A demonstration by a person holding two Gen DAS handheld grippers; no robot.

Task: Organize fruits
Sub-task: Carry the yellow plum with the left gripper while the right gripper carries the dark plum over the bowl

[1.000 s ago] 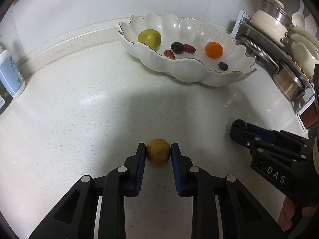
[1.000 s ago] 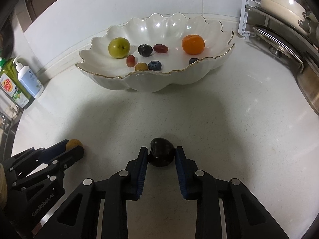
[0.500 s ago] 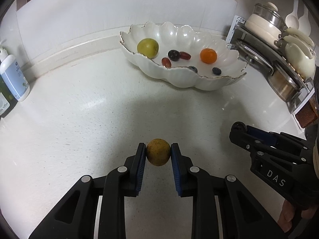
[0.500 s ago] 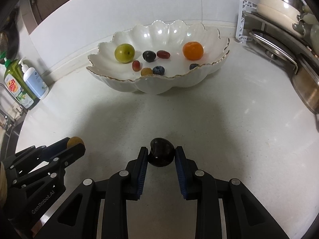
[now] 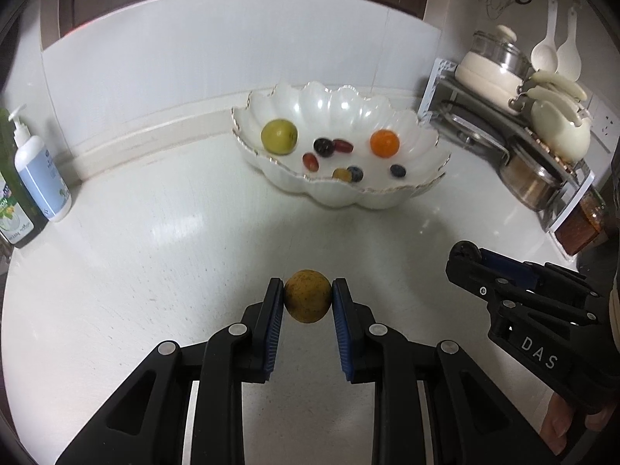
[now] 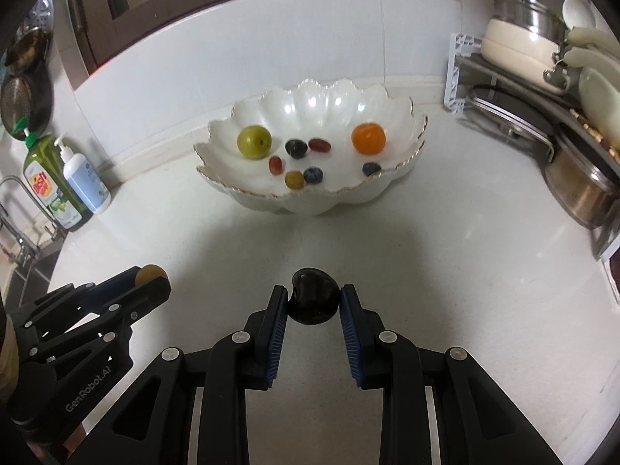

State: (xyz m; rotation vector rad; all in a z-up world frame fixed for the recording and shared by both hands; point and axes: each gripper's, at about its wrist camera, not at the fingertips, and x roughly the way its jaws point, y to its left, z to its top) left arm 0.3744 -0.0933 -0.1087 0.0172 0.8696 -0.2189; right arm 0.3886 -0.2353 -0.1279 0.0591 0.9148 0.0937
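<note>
My left gripper (image 5: 308, 296) is shut on a yellow-brown round fruit (image 5: 308, 295) and holds it above the white counter. My right gripper (image 6: 314, 301) is shut on a dark plum (image 6: 313, 295). The right gripper also shows at the right in the left wrist view (image 5: 465, 255); the left gripper shows at the lower left in the right wrist view (image 6: 153, 279). Ahead stands a white scalloped bowl (image 5: 387, 197) (image 6: 341, 199) with a green fruit (image 6: 254, 142), an orange (image 6: 368, 138), dark grapes and blueberries in it.
Soap bottles (image 5: 40, 178) (image 6: 83, 184) stand at the left by the wall. A rack with pots and lids (image 5: 519, 124) (image 6: 550, 89) fills the right side. A sink edge (image 6: 15, 240) lies at the far left.
Both grippers have pulled back and risen with their fruits; the bowl looks smaller and farther away, and more of the wall and cabinets shows.
</note>
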